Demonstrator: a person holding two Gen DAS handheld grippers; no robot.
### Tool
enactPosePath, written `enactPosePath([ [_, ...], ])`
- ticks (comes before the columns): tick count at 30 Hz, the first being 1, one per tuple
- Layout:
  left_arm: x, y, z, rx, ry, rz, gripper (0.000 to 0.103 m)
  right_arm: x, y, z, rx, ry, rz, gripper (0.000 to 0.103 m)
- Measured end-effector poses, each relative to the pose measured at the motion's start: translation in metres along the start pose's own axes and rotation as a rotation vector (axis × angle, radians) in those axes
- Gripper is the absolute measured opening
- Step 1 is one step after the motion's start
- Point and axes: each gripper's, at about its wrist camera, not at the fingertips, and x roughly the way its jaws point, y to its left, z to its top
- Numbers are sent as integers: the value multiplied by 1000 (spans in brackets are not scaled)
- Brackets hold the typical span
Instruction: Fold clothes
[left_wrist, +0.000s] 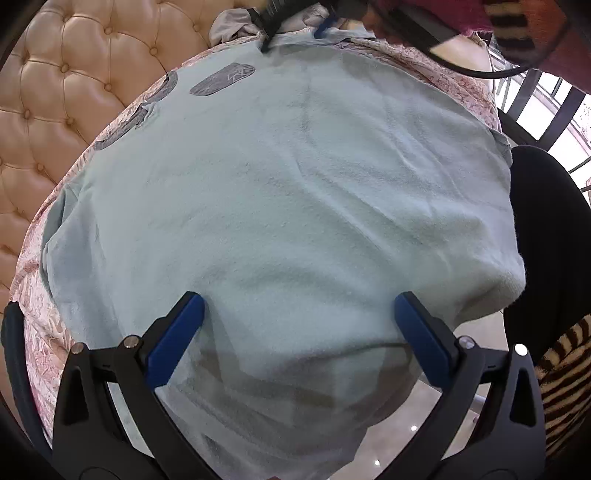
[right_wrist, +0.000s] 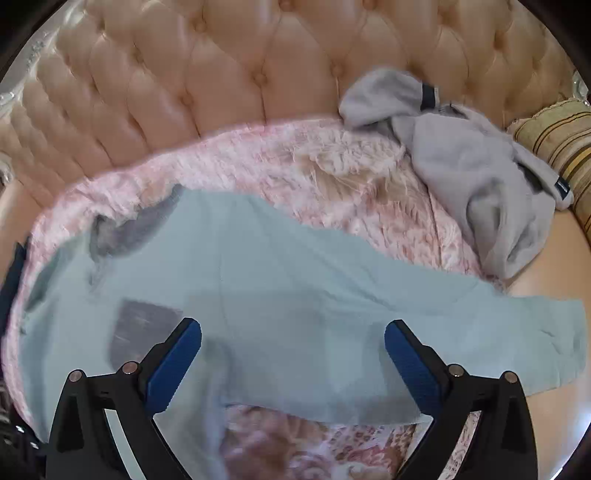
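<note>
The left gripper (left_wrist: 295, 332) is hovering with its jaws spread wide and nothing between them, over the near edge of a pale green shirt (left_wrist: 280, 206). The right gripper (right_wrist: 291, 354) is likewise gaping and empty, above the sleeve end of the same shirt (right_wrist: 258, 280), and shows small at the far end in the left view.

The shirt is lying spread over a pink cover (right_wrist: 332, 173) on a sofa (right_wrist: 229, 74), its near edge hanging off toward the floor. A grey garment (right_wrist: 476, 177) is sitting crumpled at the far right, against a striped cushion (right_wrist: 557, 144).

Risks, as I judge them: the fabric is thin and limp, so a pinch could be catching the cover beneath as well, dragging it along. The overhanging edge could be pulling the shirt off the sofa once it is lifted. With the grippers at opposite ends, uneven pulls could be skewing any fold, and the right sleeve could be flopping loose. Whether folding is early or being redone, the pictures are not settling.
</note>
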Motion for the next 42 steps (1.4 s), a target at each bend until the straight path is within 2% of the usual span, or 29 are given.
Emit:
enactPosePath([
  [3, -7, 6, 1, -23, -9, -9, 103, 1, 3, 2, 3, 43, -44, 103],
  [5, -21, 21, -1, -95, -56, -31, 103, -19, 12, 1, 42, -4, -76, 103],
  [7, -37, 47, -4, -191, -110, -48, 103, -50, 34, -8, 44, -96, -16, 103],
  [10, -55, 96, -13, -344, -139, -28, 103, -88, 95, -43, -89, -194, 48, 103],
  [12, -63, 130, -22, -425, -143, 17, 103, -101, 138, -77, -199, -233, 76, 103],
  [15, -68, 172, -34, -490, -94, 113, 103, -107, 197, -129, -341, -272, 32, 103],
  [17, -61, 196, -35, -539, -76, 121, 103, -100, 226, -151, -407, -276, -14, 103],
  [20, -56, 232, -45, -699, -91, 43, 103, -74, 250, -177, -455, -209, -66, 103],
  [22, -58, 245, -49, -792, -108, 33, 103, -58, 251, -188, -468, -149, -73, 102],
  [24, -56, 251, -49, -843, -112, 45, 103, -56, 240, -188, -400, -144, -15, 103],
  [26, -54, 249, -46, -844, -101, 67, 103, -53, 230, -183, -347, -123, 40, 103],
  [36, -24, 224, -35, -692, -8, 232, 103, -50, 233, -186, -370, -132, 34, 103],
  [40, -14, 218, -32, -649, 39, 320, 102, -48, 233, -185, -370, -143, 41, 103],
  [41, -13, 217, -32, -644, 48, 341, 100, -49, 233, -185, -371, -144, 42, 103],
  [42, -11, 216, -33, -641, 53, 351, 91, -49, 232, -185, -372, -147, 44, 103],
])
